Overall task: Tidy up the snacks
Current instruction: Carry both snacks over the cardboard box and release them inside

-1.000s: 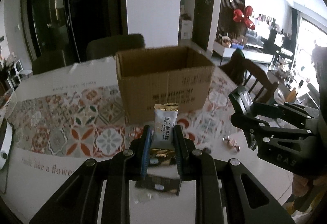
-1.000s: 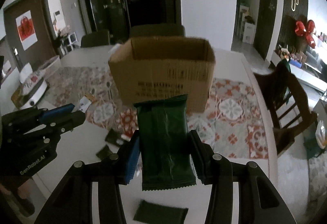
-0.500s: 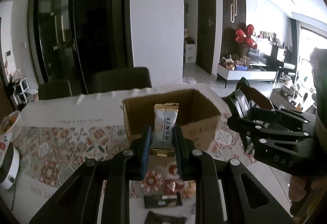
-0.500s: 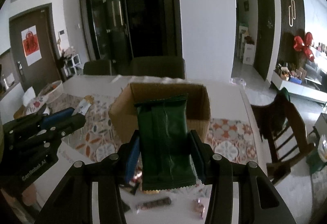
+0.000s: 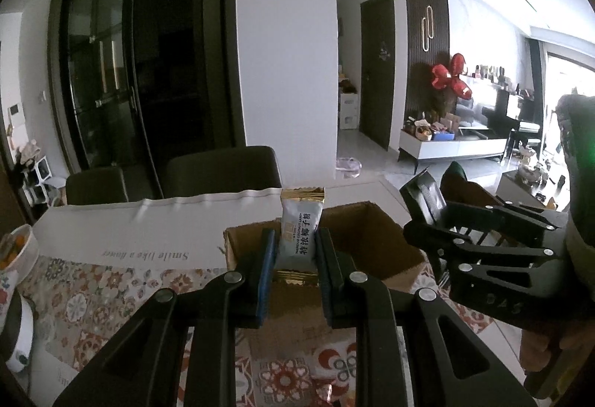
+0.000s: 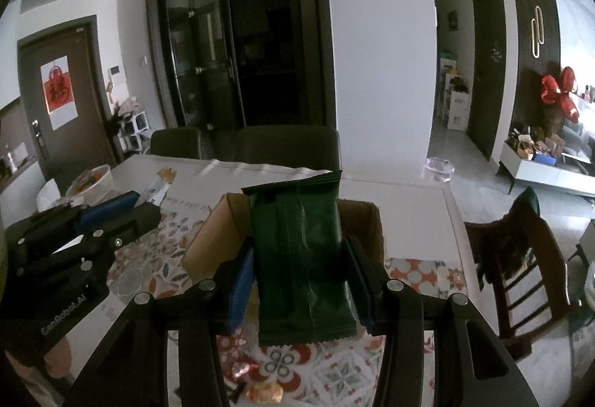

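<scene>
**Room: open dining/living space, daylight from the right**

White pillar point(image 5: 286, 46) centre, dark glass-door cabinet point(image 5: 111, 72) to its left. Two dark chairs point(image 5: 223, 171) at far table edge; table point(image 5: 111, 232) has white cloth with patterned tile runner. Dark door point(image 5: 377, 72) right of pillar, slatted wall panel point(image 5: 427, 46), red decoration point(image 5: 452, 78), low white sideboard point(image 5: 457, 147). Wooden chair point(image 6: 520, 265) on right. Brown door with red poster point(image 6: 59, 94) far left. Pale glossy floor.

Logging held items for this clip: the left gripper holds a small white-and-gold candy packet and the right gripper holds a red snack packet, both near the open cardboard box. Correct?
Not quite. The packet in the right gripper is dark green, not red, as the right wrist view shows. The rest stands: the left gripper holds the small white-and-gold candy packet, both near the open cardboard box.
</scene>
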